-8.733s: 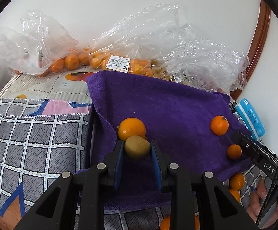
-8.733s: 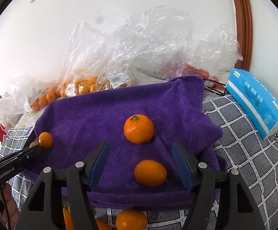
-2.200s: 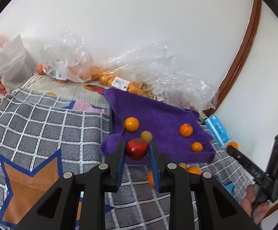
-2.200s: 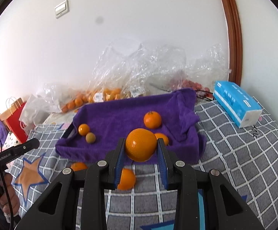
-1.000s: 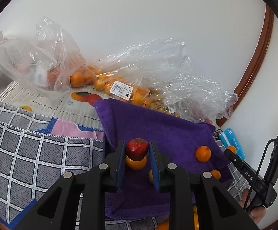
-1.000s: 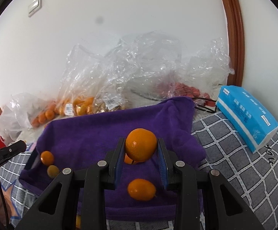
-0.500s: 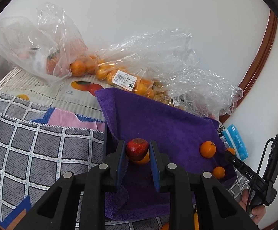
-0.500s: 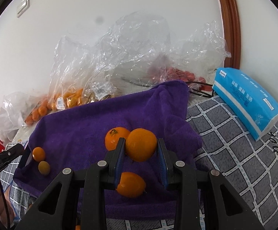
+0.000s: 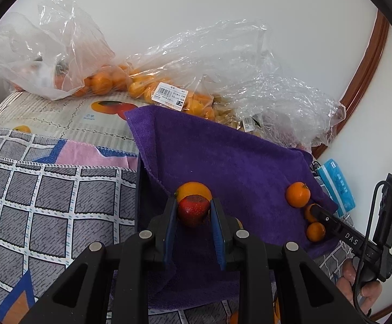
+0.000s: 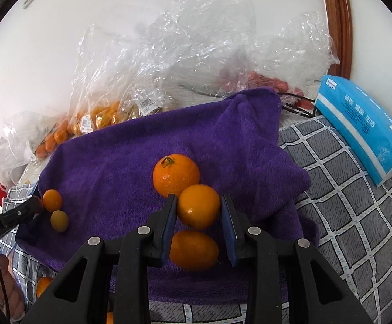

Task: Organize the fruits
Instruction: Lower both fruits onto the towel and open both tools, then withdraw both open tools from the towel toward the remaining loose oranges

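In the left wrist view, the left gripper [image 9: 193, 212] at lower centre clamps a strawberry [image 9: 193, 209] over the purple towel [image 9: 222, 156]. In the right wrist view, the right gripper [image 10: 198, 210] pinches an orange [image 10: 198, 206] above the towel's lower middle.

Your left tool [image 9: 193, 213] is matte black plastic: two angular arms, each with a triangular cut-out, run forward to flat fingers faced with blue ribbed pads [image 9: 169, 225]. Four round silver screw heads sit in a row across its linkage. Your right tool [image 10: 198, 210] is built the same way, black with blue pads [image 10: 229, 229] and four silver screws. In the left wrist view, its long black body shows white lettering "DAS", and a thin black cable [image 9: 368, 232] loops from its rear block past your hand [image 9: 360, 283].
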`<action>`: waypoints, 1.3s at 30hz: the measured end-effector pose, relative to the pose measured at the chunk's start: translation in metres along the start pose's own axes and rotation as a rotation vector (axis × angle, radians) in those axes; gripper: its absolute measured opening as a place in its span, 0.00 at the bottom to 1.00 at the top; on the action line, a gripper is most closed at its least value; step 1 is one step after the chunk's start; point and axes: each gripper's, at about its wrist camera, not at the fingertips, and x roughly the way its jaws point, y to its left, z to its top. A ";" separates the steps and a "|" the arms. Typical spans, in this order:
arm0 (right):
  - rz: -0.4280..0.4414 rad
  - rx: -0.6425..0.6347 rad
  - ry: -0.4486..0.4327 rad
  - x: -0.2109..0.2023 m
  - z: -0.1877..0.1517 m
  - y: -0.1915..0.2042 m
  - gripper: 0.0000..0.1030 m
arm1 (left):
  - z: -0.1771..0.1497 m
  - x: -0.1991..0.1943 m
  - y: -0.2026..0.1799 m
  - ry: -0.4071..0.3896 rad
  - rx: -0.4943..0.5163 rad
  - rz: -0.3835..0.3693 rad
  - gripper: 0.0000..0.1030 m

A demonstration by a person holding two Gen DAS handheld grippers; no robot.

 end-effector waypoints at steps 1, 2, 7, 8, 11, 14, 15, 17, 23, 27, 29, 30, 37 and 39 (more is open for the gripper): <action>-0.001 0.002 -0.004 -0.001 0.000 -0.001 0.32 | 0.000 0.000 -0.001 -0.001 0.005 0.002 0.23; 0.000 0.004 -0.010 -0.003 0.000 -0.001 0.32 | 0.000 -0.001 -0.001 -0.002 0.008 0.003 0.23; -0.006 -0.002 -0.033 -0.009 0.000 0.002 0.40 | -0.001 0.000 -0.004 -0.002 0.027 0.007 0.23; -0.006 0.002 -0.035 -0.010 0.000 0.002 0.40 | -0.001 0.000 -0.005 0.000 0.030 0.007 0.23; 0.003 0.014 -0.054 -0.016 0.000 0.003 0.40 | -0.003 0.000 -0.008 0.007 0.042 0.014 0.24; 0.003 0.004 -0.086 -0.023 -0.001 0.008 0.46 | -0.002 -0.001 -0.009 0.004 0.050 0.015 0.31; -0.004 -0.007 -0.091 -0.024 -0.002 0.010 0.47 | -0.002 -0.003 -0.010 -0.002 0.051 0.016 0.33; -0.021 -0.039 -0.092 -0.025 -0.004 0.015 0.47 | -0.001 -0.006 -0.010 -0.012 0.049 0.010 0.40; -0.053 -0.064 -0.150 -0.045 -0.005 0.022 0.47 | 0.000 -0.017 -0.019 -0.060 0.081 0.017 0.42; -0.018 -0.016 -0.118 -0.066 -0.008 0.023 0.47 | -0.003 -0.023 -0.029 -0.097 0.106 0.051 0.44; -0.030 -0.033 -0.115 -0.079 -0.011 0.026 0.47 | -0.004 -0.025 -0.036 -0.102 0.132 0.057 0.44; -0.057 -0.051 -0.122 -0.088 -0.014 0.028 0.47 | -0.004 -0.027 -0.040 -0.099 0.141 0.053 0.44; -0.163 -0.117 -0.177 -0.140 -0.015 0.031 0.49 | -0.005 -0.065 -0.065 -0.186 0.208 0.044 0.44; -0.152 -0.100 -0.202 -0.154 -0.016 0.029 0.55 | -0.008 -0.079 -0.069 -0.190 0.207 0.010 0.44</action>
